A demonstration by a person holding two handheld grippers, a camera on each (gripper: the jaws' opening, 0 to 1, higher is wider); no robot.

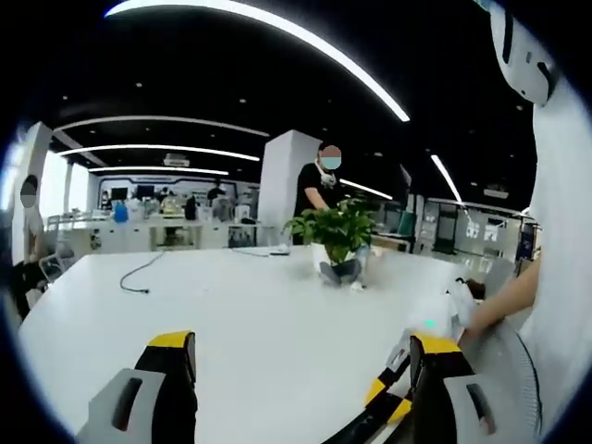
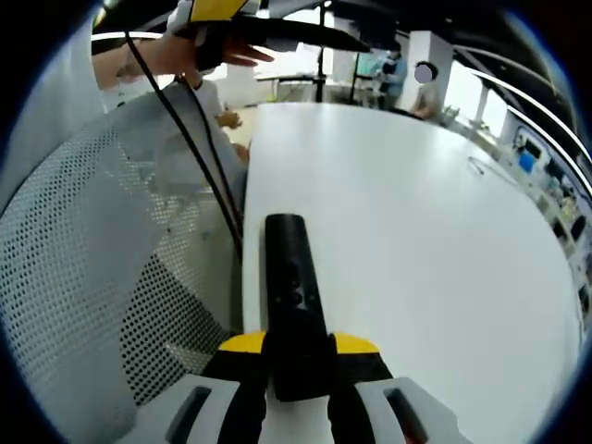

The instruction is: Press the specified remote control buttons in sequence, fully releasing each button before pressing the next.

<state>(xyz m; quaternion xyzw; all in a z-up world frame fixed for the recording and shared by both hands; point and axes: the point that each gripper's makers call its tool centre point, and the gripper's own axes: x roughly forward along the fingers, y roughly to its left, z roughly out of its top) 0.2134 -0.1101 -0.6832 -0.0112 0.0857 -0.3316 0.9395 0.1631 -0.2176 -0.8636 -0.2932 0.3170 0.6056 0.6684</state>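
Observation:
My right gripper [image 2: 298, 353] is shut on the near end of a black remote control [image 2: 289, 264]. The remote points forward along the left edge of the white table [image 2: 416, 231], with its button face turned up. My left gripper [image 1: 301, 356] is open wide above the white table [image 1: 259, 314], with nothing between its yellow-tipped jaws. In the right gripper view, the left gripper [image 2: 217, 11] shows at the top, held in a person's hand [image 2: 231, 51].
A potted green plant [image 1: 338, 236] stands mid-table, with a person standing behind it. A black cable [image 1: 139, 275] lies at the far left of the table. A white mesh chair [image 2: 83, 259] sits left of the remote. A black cord [image 2: 199, 153] hangs across the chair.

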